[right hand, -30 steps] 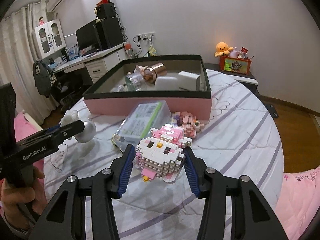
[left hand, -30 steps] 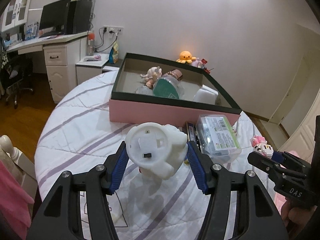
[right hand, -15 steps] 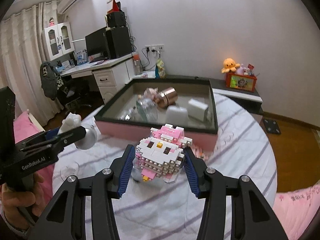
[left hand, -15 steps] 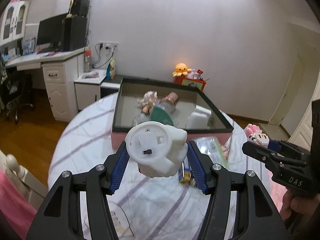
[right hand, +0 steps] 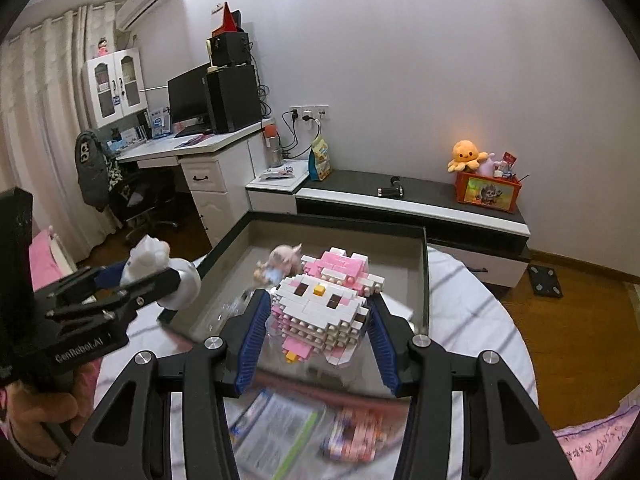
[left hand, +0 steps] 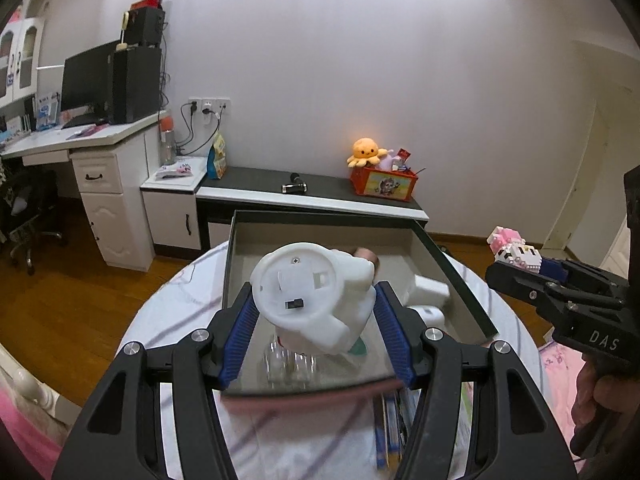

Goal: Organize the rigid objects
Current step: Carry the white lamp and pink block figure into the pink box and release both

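Observation:
My left gripper [left hand: 314, 320] is shut on a white plastic toy [left hand: 312, 292], round base toward the camera, held above the near end of the dark-rimmed pink box [left hand: 452, 276]. My right gripper [right hand: 318, 320] is shut on a pink and white block-built cat figure [right hand: 324, 304], also held over the box [right hand: 424, 272]. Each gripper shows in the other view: the right gripper [left hand: 516, 264] with the block figure [left hand: 512, 246] at the right, the left gripper [right hand: 154, 276] with the white toy [right hand: 150, 258] at the left. Inside the box lie a clear jar [left hand: 290, 364], white boxes [left hand: 430, 290] and a small doll [right hand: 282, 260].
The box sits on a round table with a striped white cloth [right hand: 460, 304]. A clear packet [right hand: 276, 428] and a block piece [right hand: 356, 432] lie on the cloth in front of the box. A low cabinet [left hand: 312, 196] and a desk [left hand: 80, 140] stand behind, by the wall.
Both grippers have risen and moved forward from the table toward the box, carrying the white toy and the block figure; they now hang over its near edge.

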{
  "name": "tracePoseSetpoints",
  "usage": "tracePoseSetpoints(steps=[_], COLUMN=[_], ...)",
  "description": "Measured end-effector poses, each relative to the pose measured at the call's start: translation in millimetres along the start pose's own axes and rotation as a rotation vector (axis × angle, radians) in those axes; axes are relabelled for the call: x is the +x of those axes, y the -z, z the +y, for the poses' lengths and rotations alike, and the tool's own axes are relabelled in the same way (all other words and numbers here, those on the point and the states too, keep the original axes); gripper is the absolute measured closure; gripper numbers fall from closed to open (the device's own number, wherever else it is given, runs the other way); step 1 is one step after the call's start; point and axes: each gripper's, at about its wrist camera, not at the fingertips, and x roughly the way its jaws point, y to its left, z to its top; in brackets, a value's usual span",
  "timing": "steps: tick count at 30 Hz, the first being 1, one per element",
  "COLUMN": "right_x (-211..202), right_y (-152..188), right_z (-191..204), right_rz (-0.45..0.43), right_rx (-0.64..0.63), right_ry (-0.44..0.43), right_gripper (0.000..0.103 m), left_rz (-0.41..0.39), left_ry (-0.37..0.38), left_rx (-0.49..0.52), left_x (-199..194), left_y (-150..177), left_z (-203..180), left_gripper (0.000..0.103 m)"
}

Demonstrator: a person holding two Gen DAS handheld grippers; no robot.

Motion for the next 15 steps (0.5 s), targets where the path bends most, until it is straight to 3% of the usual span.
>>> tracePoseSetpoints(steps=[8, 15], right_x=[57.8, 83.0], right_y=[-8.3, -4.9], right_z=[-21.4, -25.4], right_rz=[0.095, 0.138], right_rx=[0.049, 0.060], right_ry=[0.011, 0.012], right_gripper=[0.054, 0.053], left_rz=[0.057, 0.133], left_ry=[-0.007, -0.022], left_rx=[-0.014, -0.004], left_x=[48.0, 81.0], left_y=[-9.2, -4.6], left_z=[3.3, 1.1], left_gripper=[0.044, 0.043])
